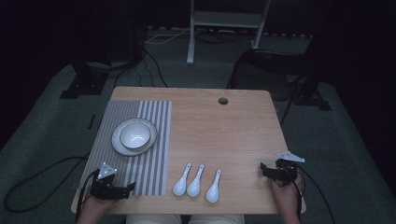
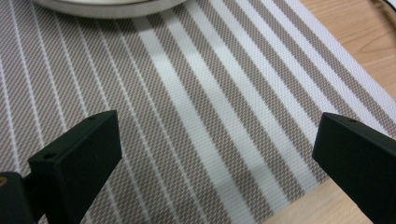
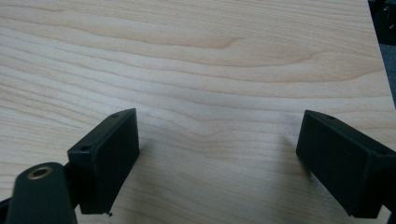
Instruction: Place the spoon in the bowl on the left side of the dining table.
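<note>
A white bowl (image 1: 135, 135) sits on a pale plate (image 1: 117, 145), both on a striped placemat (image 1: 154, 163) at the table's left. Three white spoons (image 1: 181, 179) (image 1: 195, 181) (image 1: 214, 185) lie side by side near the front edge, right of the mat. My left gripper (image 1: 130, 187) rests low over the mat's front left part, open with nothing between its jaws; in the left gripper view the plate's rim (image 2: 107, 7) shows at the top above the mat (image 2: 210, 107). My right gripper (image 1: 263, 169) stands open over bare wood (image 3: 224, 70) at the front right.
The wooden table (image 1: 224, 126) has a cable hole (image 1: 223, 101) near its far edge. Black cables (image 1: 37, 177) trail over the dark carpet on both sides. A white stand (image 1: 224, 23) and dark equipment legs (image 1: 86, 77) are beyond the table.
</note>
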A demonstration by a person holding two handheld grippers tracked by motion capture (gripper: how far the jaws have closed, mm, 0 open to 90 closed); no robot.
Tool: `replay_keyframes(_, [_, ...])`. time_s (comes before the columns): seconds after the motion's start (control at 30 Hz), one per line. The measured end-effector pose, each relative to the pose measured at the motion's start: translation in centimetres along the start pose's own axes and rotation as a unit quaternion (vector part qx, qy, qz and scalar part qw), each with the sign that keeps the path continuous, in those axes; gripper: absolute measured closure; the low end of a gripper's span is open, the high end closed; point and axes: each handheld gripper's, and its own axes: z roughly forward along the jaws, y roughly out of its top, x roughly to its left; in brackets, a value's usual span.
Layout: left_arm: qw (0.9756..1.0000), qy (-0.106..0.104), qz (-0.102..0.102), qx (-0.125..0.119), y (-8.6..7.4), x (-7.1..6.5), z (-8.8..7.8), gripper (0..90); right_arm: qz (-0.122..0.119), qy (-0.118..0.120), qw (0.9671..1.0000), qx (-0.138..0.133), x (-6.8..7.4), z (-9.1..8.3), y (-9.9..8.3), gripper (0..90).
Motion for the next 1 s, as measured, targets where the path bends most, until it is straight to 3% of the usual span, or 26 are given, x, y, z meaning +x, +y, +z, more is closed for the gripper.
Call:
replay_keyframes(0.37, [0.9998, -0.016, 0.015, -0.002, 1.2, -1.2, 0.7, 1.4, 0.000, 0.000, 1.0000, 0.000, 0.0, 0.0, 0.0, 12.5])
replay_keyframes(0.4, [0.9994, -0.025, 0.023, -0.001, 1.7, -1.8, 1.1, 1.4, 0.000, 0.000, 1.0000, 0.000, 0.0, 0.0, 0.0, 12.5])
replay_keyframes(0.6, [0.9984, -0.027, 0.048, 0.008, 2.4, -2.9, 1.7, 1.6, 0.000, 0.000, 1.0000, 0.000, 0.0, 0.0, 0.0, 12.5])
replay_keyframes(1.0, [0.9953, -0.057, 0.078, 0.006, 4.7, -5.7, 3.1, 1.6, 0.000, 0.000, 1.0000, 0.000, 0.0, 0.0, 0.0, 12.5])
